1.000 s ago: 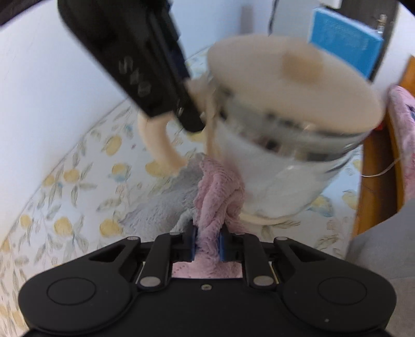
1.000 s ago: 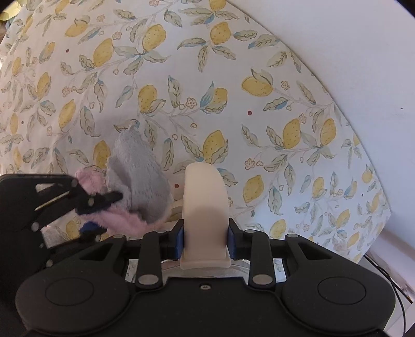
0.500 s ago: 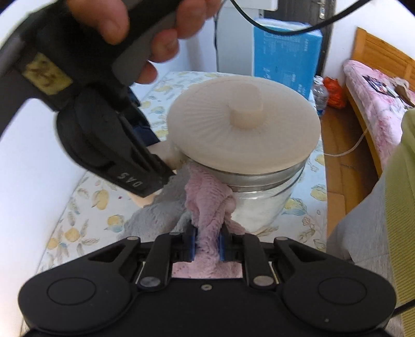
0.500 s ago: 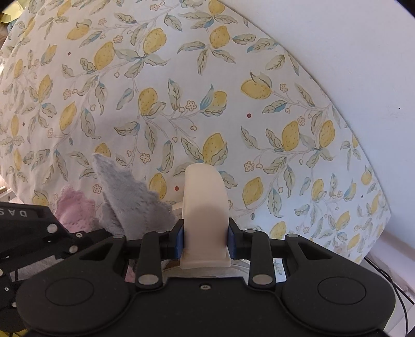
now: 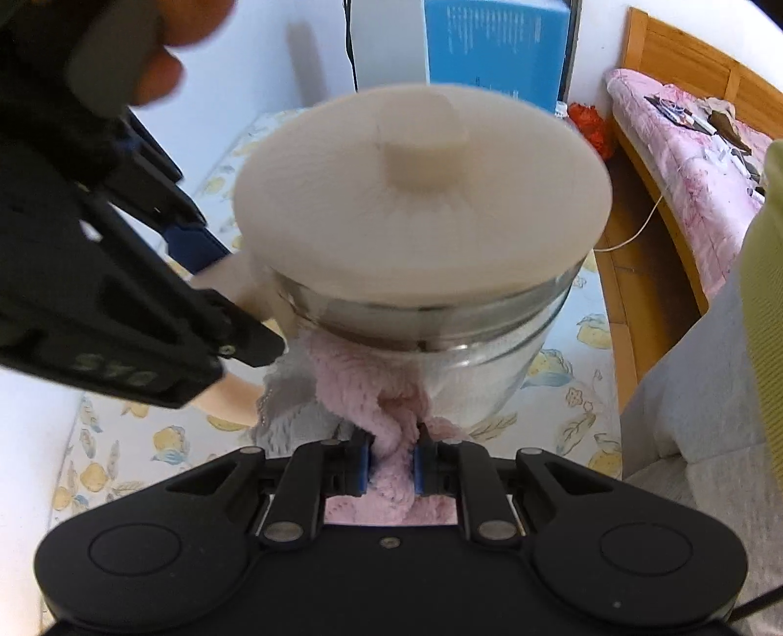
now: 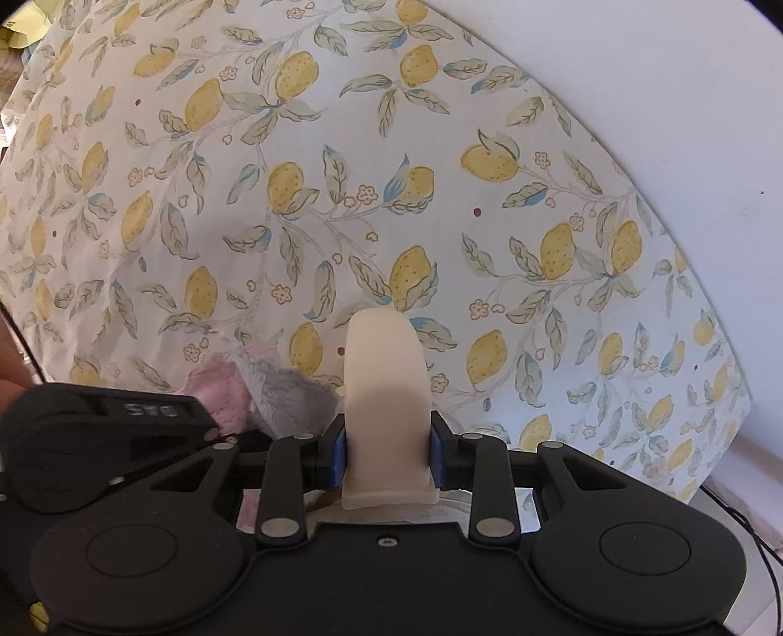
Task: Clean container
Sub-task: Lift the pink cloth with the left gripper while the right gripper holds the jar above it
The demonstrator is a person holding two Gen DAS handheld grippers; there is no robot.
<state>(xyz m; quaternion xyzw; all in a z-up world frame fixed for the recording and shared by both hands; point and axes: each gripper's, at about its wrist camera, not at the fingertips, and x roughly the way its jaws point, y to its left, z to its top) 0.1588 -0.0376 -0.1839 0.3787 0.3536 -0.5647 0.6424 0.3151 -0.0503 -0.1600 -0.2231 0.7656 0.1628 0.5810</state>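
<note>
A glass container (image 5: 489,362) with a cream lid (image 5: 421,205) and a cream handle (image 6: 386,386) is held above the lemon-print tablecloth (image 6: 342,171). My right gripper (image 6: 387,450) is shut on the handle; it shows at the left of the left wrist view (image 5: 122,313). My left gripper (image 5: 391,465) is shut on a pink and grey cloth (image 5: 372,391) and presses it against the glass wall just under the lid. The cloth also shows in the right wrist view (image 6: 264,391), with my left gripper beside it.
A white wall (image 6: 660,98) borders the table. A blue box (image 5: 494,44) stands behind it. A wooden bed with pink bedding (image 5: 685,132) is at the right. A grey-clad leg (image 5: 700,391) is near the table's right edge.
The container has come closer to my left gripper and sits higher in its view. The cloth now touches the glass higher up, near the lid rim. Both grips are unchanged.
</note>
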